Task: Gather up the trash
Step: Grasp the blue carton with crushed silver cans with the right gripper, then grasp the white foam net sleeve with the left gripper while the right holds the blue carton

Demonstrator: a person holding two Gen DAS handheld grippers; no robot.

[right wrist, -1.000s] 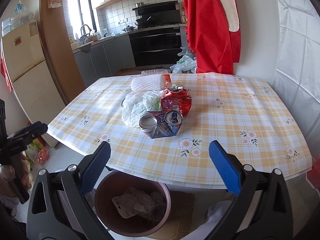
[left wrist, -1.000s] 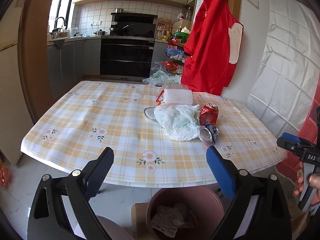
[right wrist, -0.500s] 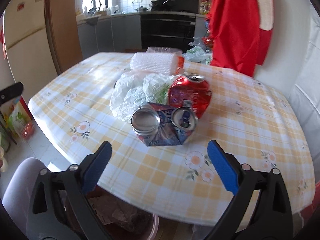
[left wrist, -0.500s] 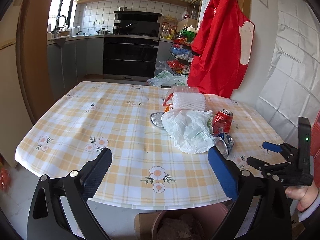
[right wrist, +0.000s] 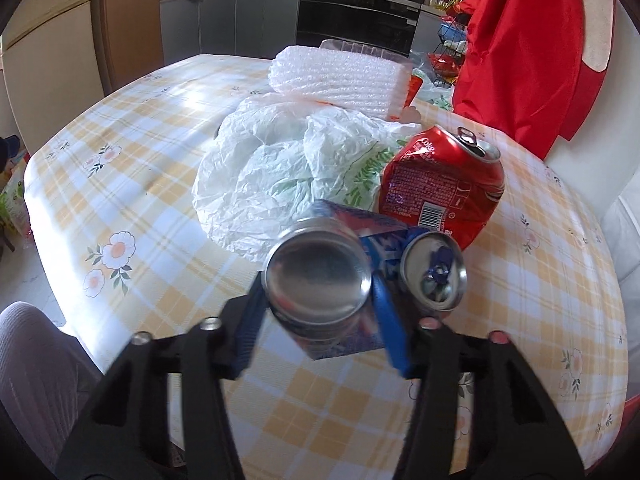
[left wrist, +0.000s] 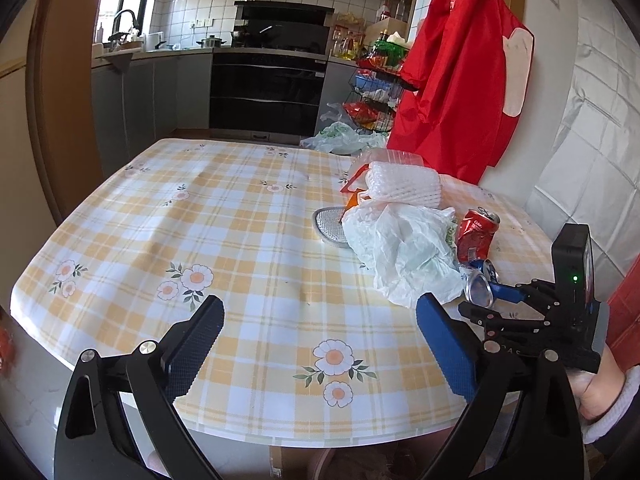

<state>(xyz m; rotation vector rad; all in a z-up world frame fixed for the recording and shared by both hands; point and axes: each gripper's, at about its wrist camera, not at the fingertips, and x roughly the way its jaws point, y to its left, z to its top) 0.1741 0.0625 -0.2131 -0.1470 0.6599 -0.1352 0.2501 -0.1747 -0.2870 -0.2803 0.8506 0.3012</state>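
Observation:
A pile of trash lies on the checked tablecloth (left wrist: 240, 240): a crushed blue can (right wrist: 320, 276) folded so both ends face me, a dented red cola can (right wrist: 444, 176), a crumpled white plastic bag (right wrist: 280, 164) and a white foam net sleeve (right wrist: 336, 76). My right gripper (right wrist: 316, 320) has its fingers closed around one end of the blue can, which rests on the table. In the left wrist view the right gripper (left wrist: 504, 296) shows at the blue can (left wrist: 480, 284). My left gripper (left wrist: 316, 344) is open and empty above the table's near edge.
A silver round lid (left wrist: 332, 224) lies left of the bag. A red garment (left wrist: 456, 80) hangs on the wall behind the table. A clear plastic tray (left wrist: 384, 158) sits behind the foam sleeve. The kitchen counter and oven stand beyond the table.
My right gripper moved forward over the table and closed on the crushed blue can. My left gripper rose and moved forward, so the bin under the table edge dropped out of view.

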